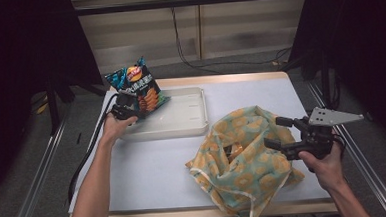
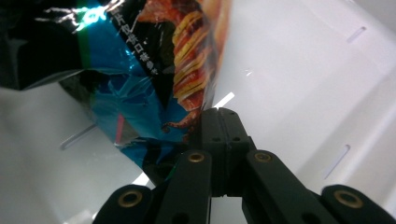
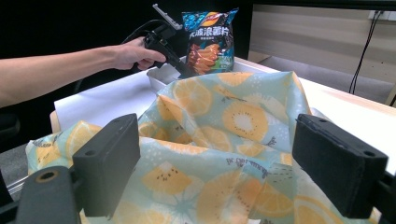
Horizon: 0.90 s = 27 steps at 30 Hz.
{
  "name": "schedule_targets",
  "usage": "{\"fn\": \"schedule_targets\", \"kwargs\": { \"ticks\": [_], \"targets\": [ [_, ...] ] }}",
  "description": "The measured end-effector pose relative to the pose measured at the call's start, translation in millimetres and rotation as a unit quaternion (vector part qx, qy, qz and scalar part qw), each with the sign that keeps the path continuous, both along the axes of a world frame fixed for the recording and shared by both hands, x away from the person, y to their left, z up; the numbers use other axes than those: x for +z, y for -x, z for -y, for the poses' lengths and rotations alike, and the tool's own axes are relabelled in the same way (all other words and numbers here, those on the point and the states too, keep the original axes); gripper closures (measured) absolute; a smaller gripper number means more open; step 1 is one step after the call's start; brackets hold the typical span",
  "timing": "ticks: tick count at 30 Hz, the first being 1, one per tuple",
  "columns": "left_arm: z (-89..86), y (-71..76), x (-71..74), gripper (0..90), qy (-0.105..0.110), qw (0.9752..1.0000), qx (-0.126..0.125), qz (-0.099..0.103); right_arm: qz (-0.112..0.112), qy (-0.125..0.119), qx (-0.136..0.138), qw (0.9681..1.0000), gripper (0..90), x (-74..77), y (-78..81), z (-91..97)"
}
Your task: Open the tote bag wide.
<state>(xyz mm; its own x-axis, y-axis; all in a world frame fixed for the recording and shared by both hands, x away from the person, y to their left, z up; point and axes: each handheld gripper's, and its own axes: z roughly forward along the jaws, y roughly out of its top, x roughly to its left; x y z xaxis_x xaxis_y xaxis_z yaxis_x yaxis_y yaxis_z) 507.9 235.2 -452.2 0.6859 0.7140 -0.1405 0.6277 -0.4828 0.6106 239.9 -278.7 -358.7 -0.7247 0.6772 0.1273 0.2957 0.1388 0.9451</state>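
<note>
We grip the chip bag (image 1: 139, 89) with our left gripper (image 1: 126, 108) over the white tray (image 1: 186, 120) (bag upright, at its left end), while our right gripper (image 1: 278, 132) hangs open beside the fruit-print cloth bag (image 1: 243, 158).

The high view looks forward and down from above the person's side, taking in the whole table (image 1: 149, 166). The left claw (image 2: 219, 122) view sits very close to the crisp bag (image 2: 140, 93), over the white tray (image 2: 303, 84). The right claw (image 3: 215, 172) view looks low across the fruit-print cloth bag (image 3: 224, 140) toward the far crisp bag; all three views share that crisp bag and tray
</note>
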Motion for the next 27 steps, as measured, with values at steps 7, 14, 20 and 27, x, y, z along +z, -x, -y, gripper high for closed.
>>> {"fn": "schedule_targets", "kwargs": {
  "ticks": [7,14,20,27],
  "targets": [
    [-12.4,-7.4,0.0,90.0,-0.002,0.9995,0.030,-0.004,-0.002,-0.001,0.002,1.0000,14.8,-0.8,-0.7,-0.4],
    [-17.3,-11.6,-2.4,90.0,0.008,0.9990,0.045,-0.005,-0.001,-0.002,-0.001,1.0000,14.8,-0.3,-0.7,1.9],
    [-23.1,-11.8,-5.7,90.0,0.009,0.9983,0.054,-0.017,-0.002,-0.001,-0.001,1.0000,14.7,-0.7,-0.1,2.2],
    [-24.9,-7.2,-10.5,88.6,0.021,0.9976,0.065,-0.013,-0.002,-0.002,-0.004,1.0000,14.8,-0.2,0.2,2.9]
  ]
}}
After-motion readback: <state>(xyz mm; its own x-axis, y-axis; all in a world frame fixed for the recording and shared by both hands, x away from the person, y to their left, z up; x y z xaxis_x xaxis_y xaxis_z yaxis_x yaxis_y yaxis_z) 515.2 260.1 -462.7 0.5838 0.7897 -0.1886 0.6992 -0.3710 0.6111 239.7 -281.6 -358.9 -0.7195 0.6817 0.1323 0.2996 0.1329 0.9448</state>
